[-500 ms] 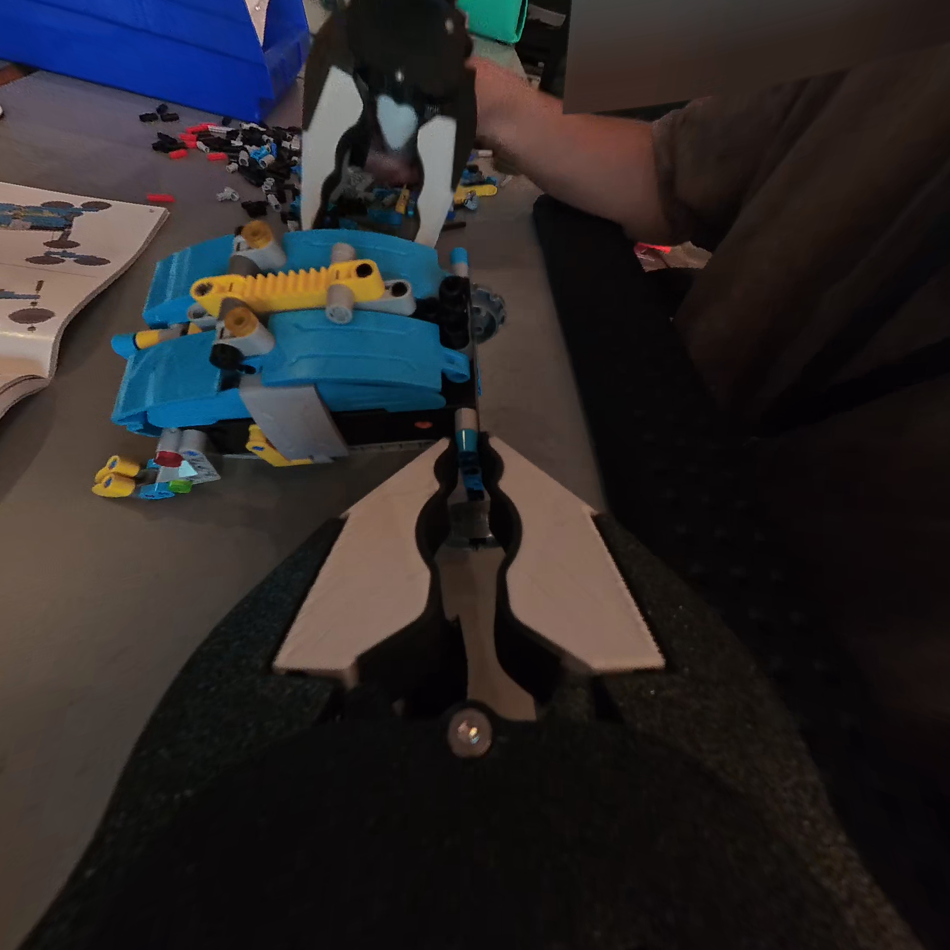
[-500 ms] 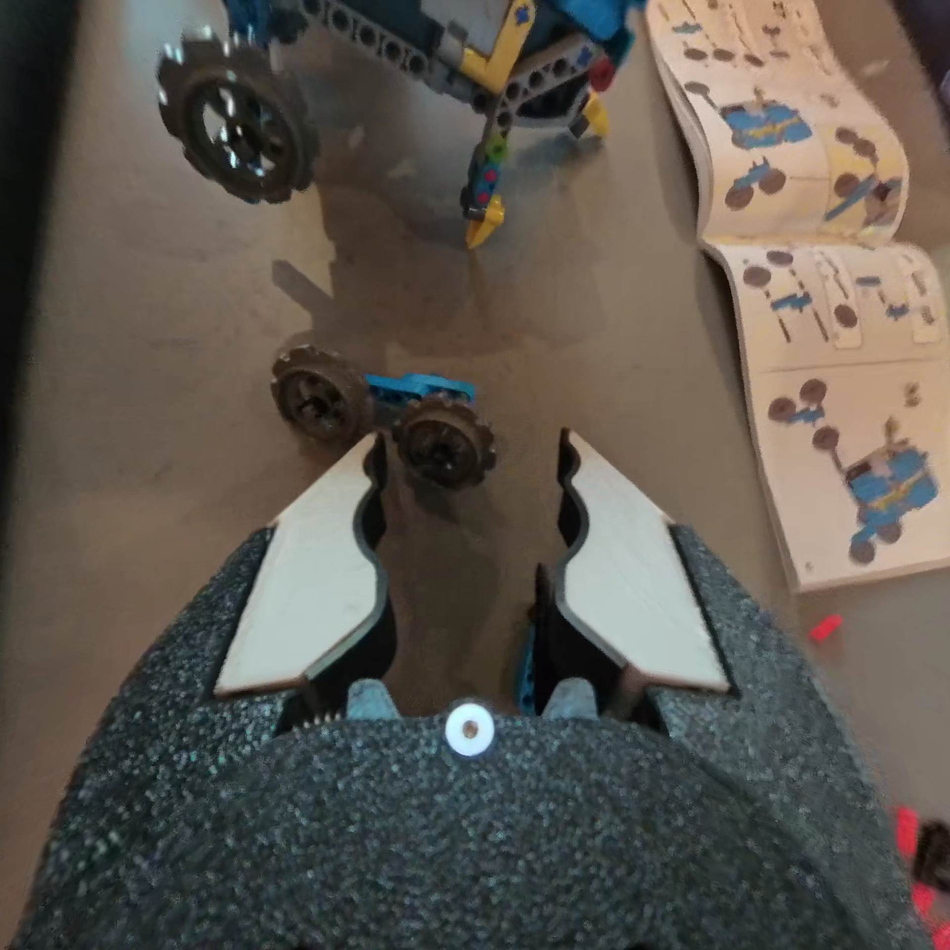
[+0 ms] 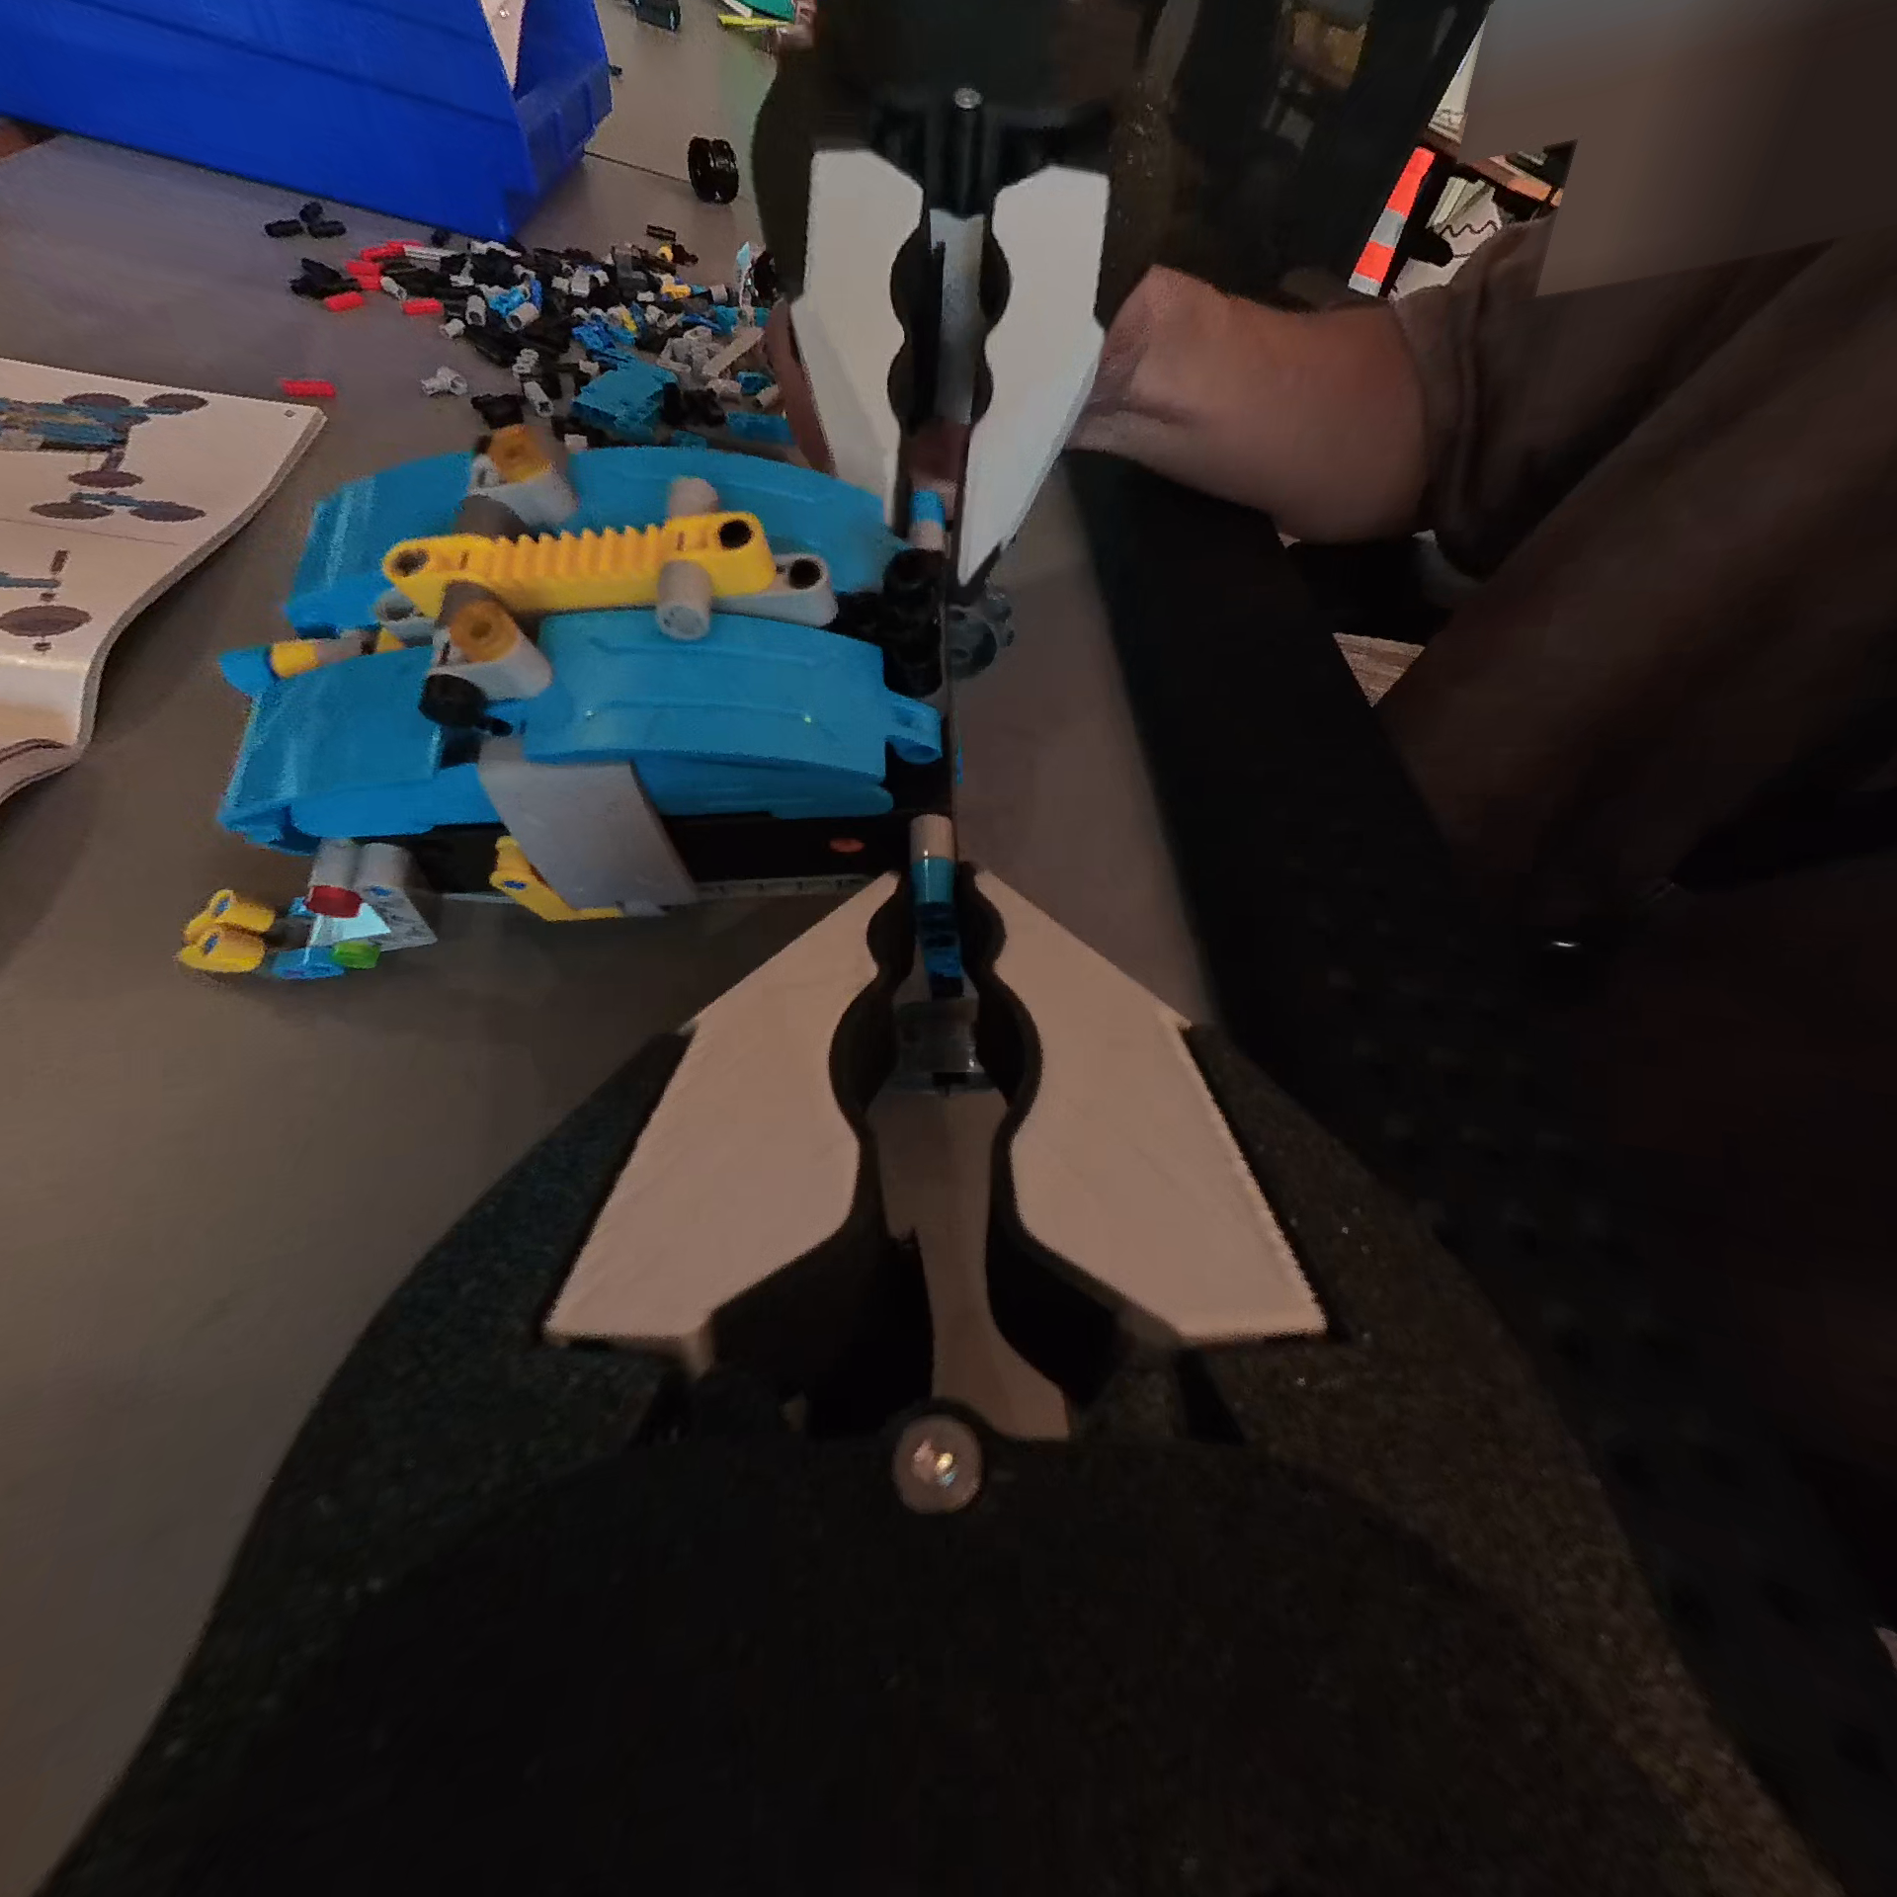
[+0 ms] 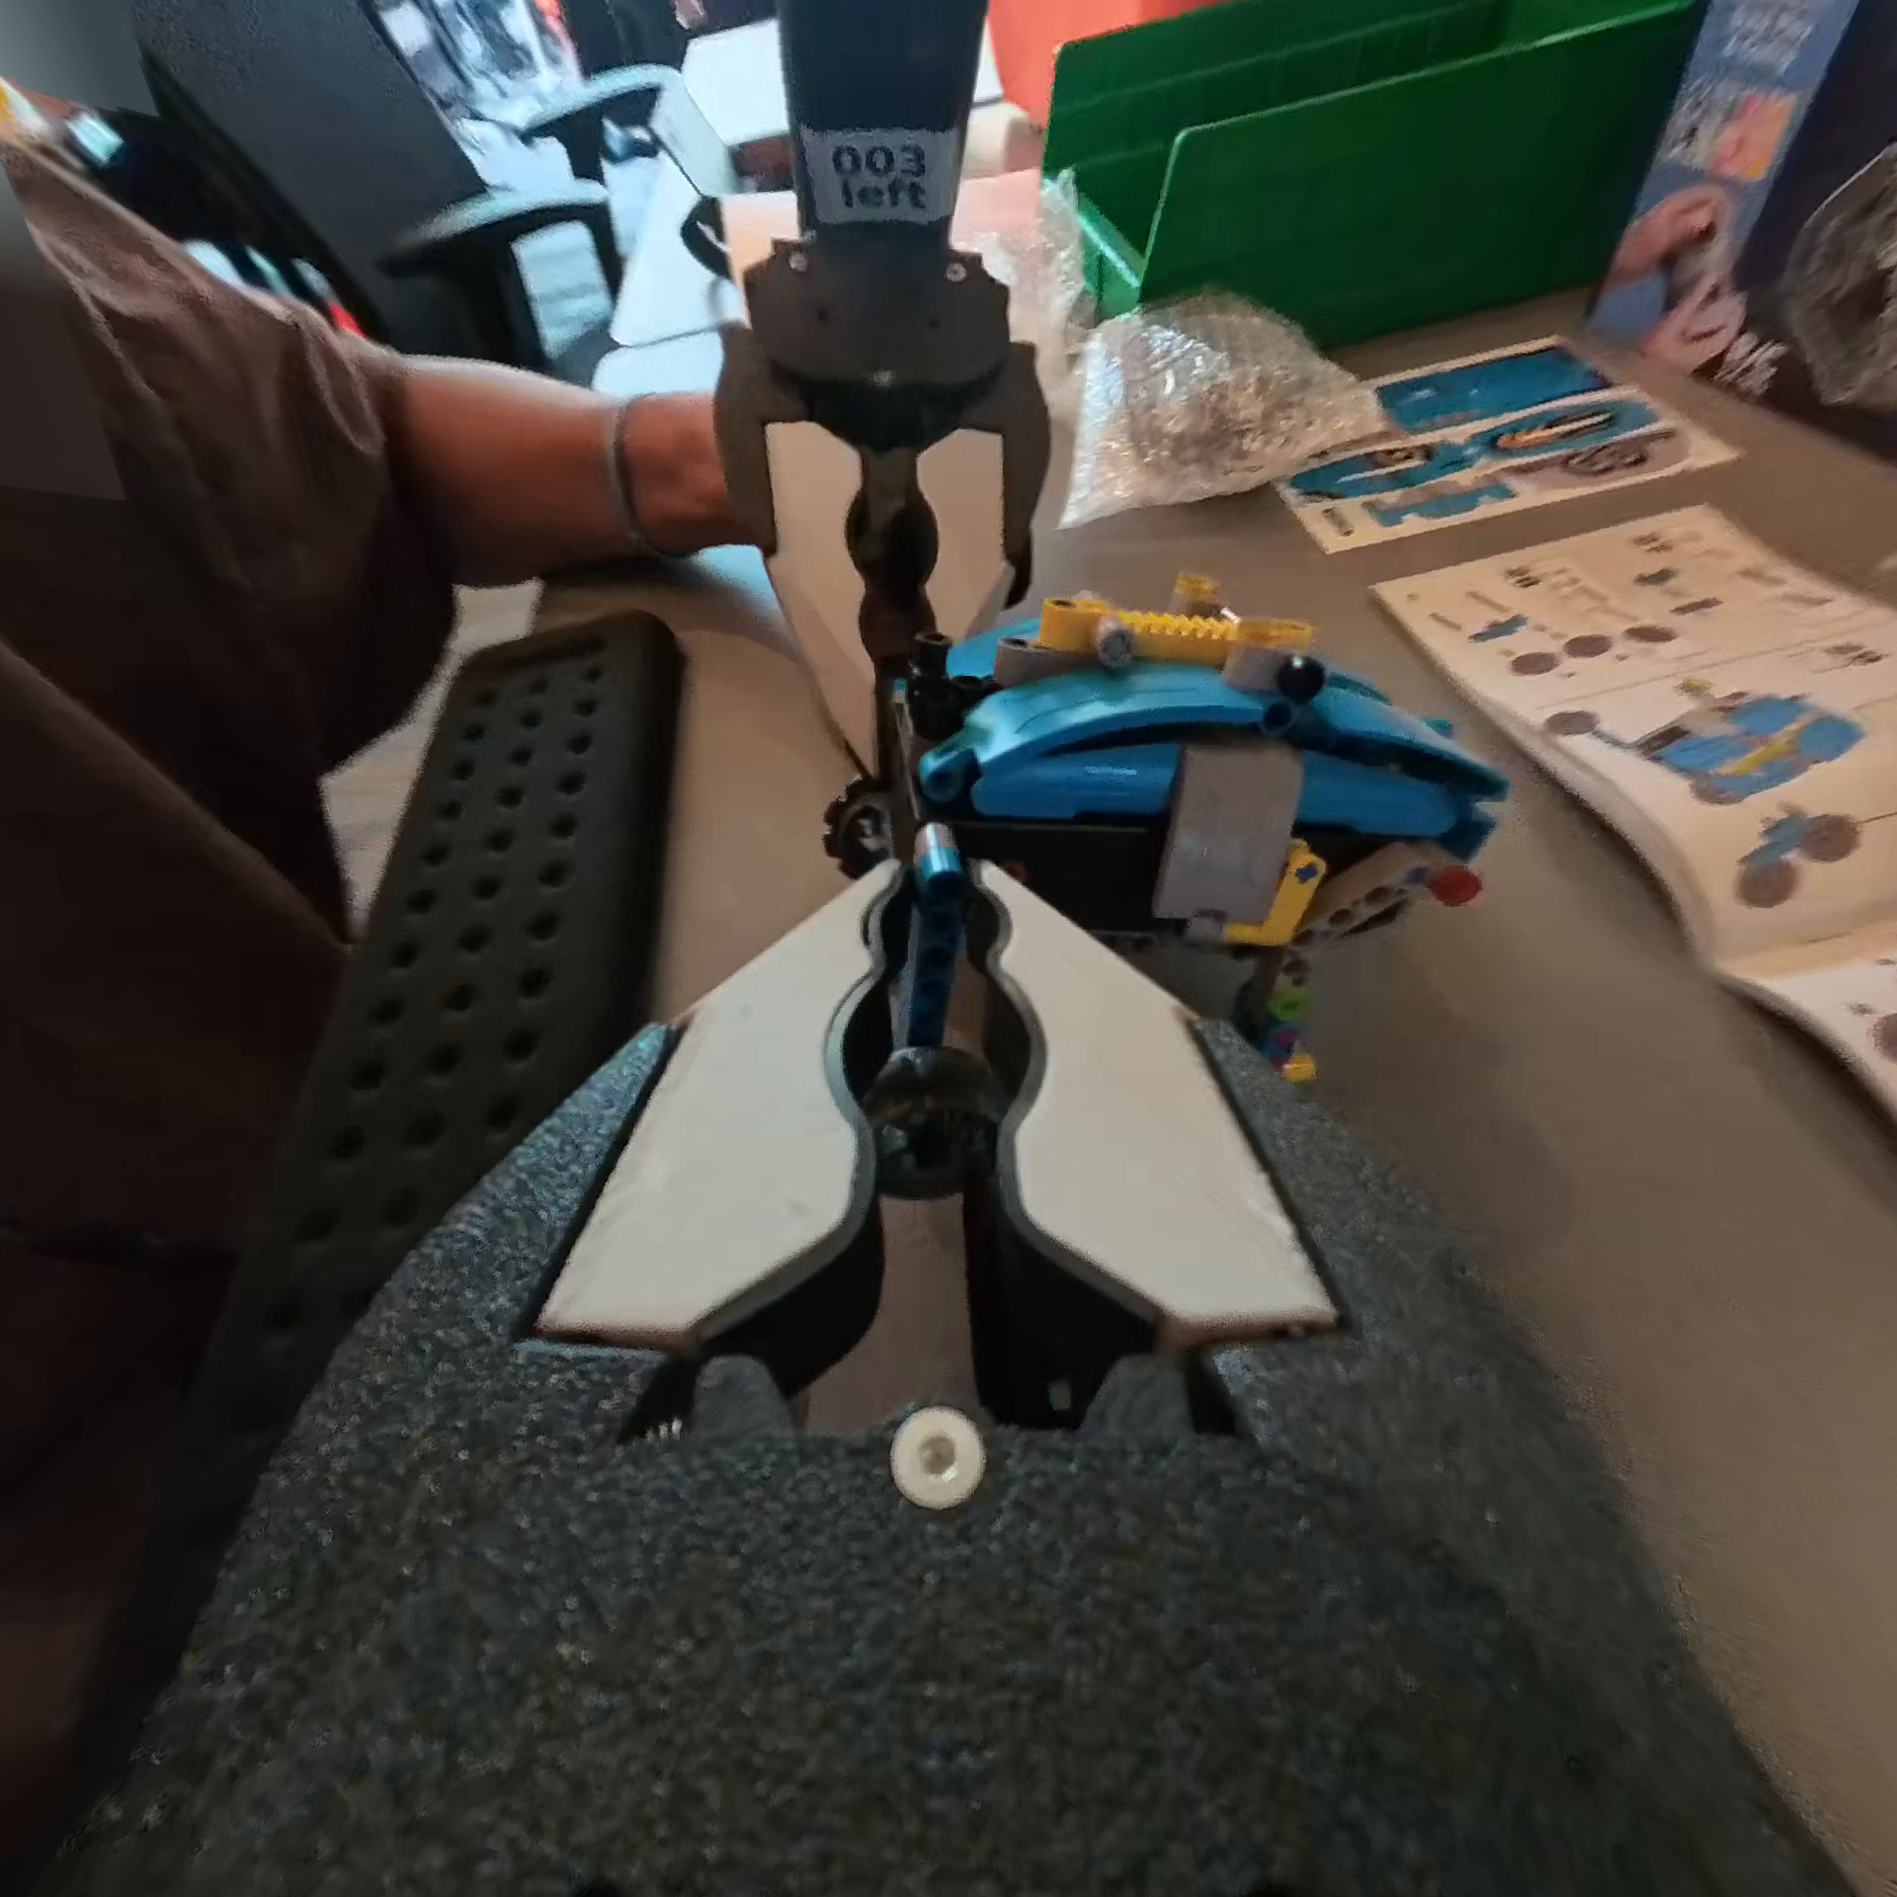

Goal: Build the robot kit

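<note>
The left gripper (image 3: 936, 893) is clamped on a thin blue beam (image 3: 936, 929) that juts from the near end of a blue toy vehicle (image 3: 575, 698) built of plastic bricks, with a small dark wheel hub sitting in the rounded hollow between its pale fingers (image 3: 780, 1109). The vehicle lies close to the worktop (image 3: 257, 1181) edge nearest the person, a yellow toothed rack (image 3: 580, 559) across its top and a grey panel on its side. The right gripper (image 4: 936, 883) comes at the same side of the vehicle from the opposite end, its fingers closed together on a blue beam with holes (image 4: 929, 955), a black wheel (image 4: 929, 1124) lodged in the hollow behind. In the left wrist view the right gripper's tips point down at the far end of the vehicle's side, beside a dark gear on the worktop. Farther toward the back edge lies a scatter of small loose bricks (image 3: 575, 308) in front of a blue bin (image 3: 308, 92). An open instruction booklet (image 4: 1694, 739) rests flat beside the vehicle, with a crumpled clear bag (image 4: 1201, 411) and a green bin (image 4: 1365, 154) beyond it. A person's forearm (image 3: 1263, 411) reaches in over the worktop edge.
</note>
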Tool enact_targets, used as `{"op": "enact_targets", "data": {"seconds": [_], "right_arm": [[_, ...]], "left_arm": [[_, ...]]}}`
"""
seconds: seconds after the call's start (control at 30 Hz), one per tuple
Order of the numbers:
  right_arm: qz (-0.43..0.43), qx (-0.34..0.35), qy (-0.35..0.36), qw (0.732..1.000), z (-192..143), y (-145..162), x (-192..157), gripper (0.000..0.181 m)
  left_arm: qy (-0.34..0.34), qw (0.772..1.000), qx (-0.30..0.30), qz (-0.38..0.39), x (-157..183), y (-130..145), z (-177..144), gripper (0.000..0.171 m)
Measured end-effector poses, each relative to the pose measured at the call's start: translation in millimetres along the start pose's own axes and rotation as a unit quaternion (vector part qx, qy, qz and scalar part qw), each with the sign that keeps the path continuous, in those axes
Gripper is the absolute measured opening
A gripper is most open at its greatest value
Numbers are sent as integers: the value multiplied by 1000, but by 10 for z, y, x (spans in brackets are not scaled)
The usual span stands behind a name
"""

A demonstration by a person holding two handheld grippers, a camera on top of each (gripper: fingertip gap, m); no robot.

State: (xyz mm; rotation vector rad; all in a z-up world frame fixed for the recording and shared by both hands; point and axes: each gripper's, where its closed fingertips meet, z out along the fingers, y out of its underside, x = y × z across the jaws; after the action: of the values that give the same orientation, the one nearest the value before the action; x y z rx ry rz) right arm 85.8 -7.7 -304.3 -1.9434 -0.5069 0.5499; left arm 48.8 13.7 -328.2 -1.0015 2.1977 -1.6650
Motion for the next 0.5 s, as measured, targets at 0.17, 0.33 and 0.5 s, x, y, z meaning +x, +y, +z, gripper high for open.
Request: {"op": "enact_targets", "data": {"seconds": [0.17,0.33,0.5], "right_arm": [[31,17,-48,998,-24,6,-73,8],[42,26,-65,997,-75,58,-76,7],[39,27,-71,996,-110,96,-88,7]], "left_arm": [[12,1000,-1,14,60,6,14,7],[10,1000,10,20,67,-33,35,6],[13,1000,15,23,83,-53,57,6]]}}
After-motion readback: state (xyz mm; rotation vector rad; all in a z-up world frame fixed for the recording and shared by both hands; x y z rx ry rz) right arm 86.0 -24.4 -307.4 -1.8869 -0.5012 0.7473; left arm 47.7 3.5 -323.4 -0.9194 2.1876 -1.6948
